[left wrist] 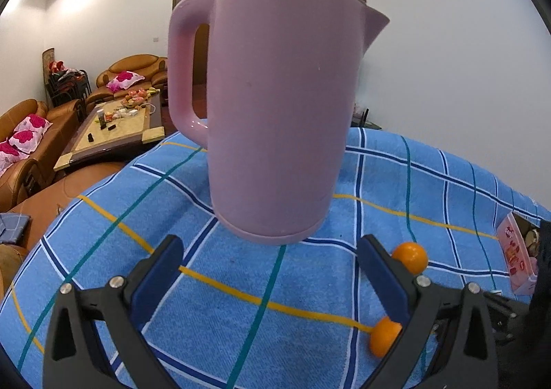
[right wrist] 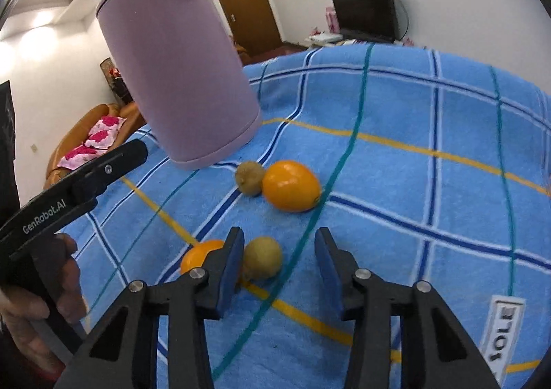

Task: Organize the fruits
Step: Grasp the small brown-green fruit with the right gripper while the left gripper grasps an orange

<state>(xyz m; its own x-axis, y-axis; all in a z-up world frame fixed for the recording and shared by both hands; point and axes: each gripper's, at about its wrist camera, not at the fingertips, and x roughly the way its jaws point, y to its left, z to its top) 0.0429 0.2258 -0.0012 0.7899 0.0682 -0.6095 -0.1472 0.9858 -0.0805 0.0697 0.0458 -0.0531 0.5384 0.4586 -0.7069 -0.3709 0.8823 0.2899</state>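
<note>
My right gripper (right wrist: 279,251) jaws apart, unclamped; kiwi (right wrist: 263,261) between them, against left pad; my left gripper (left wrist: 272,268) open, empty.

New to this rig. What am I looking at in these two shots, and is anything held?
No robot arm here: a person carries a handheld two-finger clamp in each hand, with a fisheye camera on each looking along the fingers.

The left camera shows the left gripper, open and empty, facing a pink kettle on a blue checked cloth.

The right camera shows the right gripper above a kiwi. The kiwi sits between the fingers, but they do not press it. Nearby lie a small orange, a larger orange and a second kiwi.

Nothing is held.
</note>
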